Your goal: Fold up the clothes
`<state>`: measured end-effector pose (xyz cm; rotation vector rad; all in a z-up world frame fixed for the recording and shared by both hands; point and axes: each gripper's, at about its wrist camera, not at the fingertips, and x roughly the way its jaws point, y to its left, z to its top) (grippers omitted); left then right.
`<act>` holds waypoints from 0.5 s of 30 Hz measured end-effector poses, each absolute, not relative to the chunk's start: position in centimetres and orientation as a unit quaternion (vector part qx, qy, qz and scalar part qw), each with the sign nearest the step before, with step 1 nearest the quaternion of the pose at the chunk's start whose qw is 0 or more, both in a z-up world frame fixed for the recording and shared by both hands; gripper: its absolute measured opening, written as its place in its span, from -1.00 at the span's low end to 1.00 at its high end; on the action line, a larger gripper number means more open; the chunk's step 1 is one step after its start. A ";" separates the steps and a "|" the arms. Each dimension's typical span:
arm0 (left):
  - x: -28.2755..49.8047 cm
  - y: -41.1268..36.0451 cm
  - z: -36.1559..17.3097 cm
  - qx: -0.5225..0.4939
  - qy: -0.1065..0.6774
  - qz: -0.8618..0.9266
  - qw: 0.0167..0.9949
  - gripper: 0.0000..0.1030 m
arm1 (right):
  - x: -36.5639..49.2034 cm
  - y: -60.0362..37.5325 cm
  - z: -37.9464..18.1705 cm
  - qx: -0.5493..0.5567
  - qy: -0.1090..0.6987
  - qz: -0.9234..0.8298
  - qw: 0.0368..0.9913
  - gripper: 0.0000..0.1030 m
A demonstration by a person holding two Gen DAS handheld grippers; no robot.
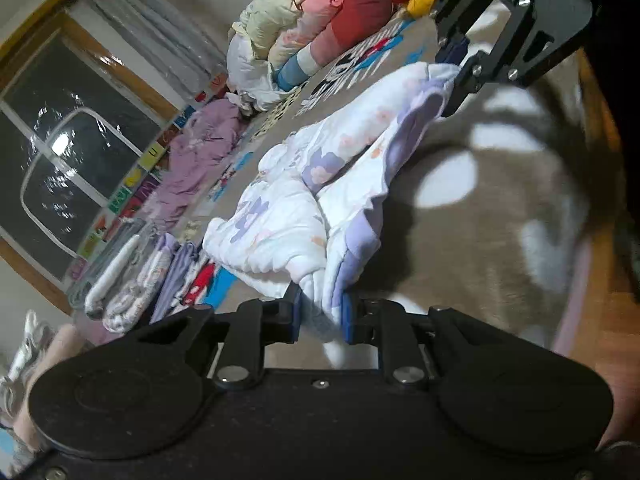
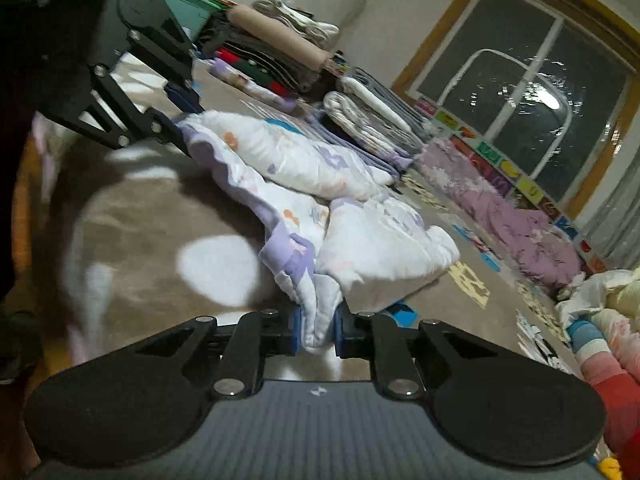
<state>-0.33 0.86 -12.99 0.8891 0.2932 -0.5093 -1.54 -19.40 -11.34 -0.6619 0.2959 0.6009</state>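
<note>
A white padded garment with lilac trim and flower print (image 1: 320, 184) lies crumpled on a brown rug with white spots (image 1: 500, 208). My left gripper (image 1: 320, 314) is shut on one end of its lilac-edged hem. My right gripper (image 2: 317, 330) is shut on the other end of the hem; the garment (image 2: 320, 184) stretches between the two. Each gripper shows in the other's view, the right one at the top right (image 1: 452, 68) and the left one at the top left (image 2: 180, 116), both clamped on the cloth.
Stacks of folded clothes (image 1: 132, 280) (image 2: 372, 120) lie beyond the garment. A purple garment (image 1: 200, 152) (image 2: 516, 224) lies by the window wall. Rolled bedding (image 1: 316, 28) is piled at the far end. Wooden floor (image 1: 600, 320) borders the rug.
</note>
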 end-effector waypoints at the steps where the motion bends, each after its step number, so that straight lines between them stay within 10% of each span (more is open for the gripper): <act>1: -0.5 1.3 -12.3 0.404 0.146 -0.250 0.868 -0.66 | -2.4 -19.7 -10.7 -0.316 0.137 0.292 0.892 -0.67; 15: 4.1 4.7 -5.3 0.129 0.113 -0.280 0.945 -0.58 | -1.9 -24.3 -5.1 -0.155 0.051 0.285 0.944 -0.64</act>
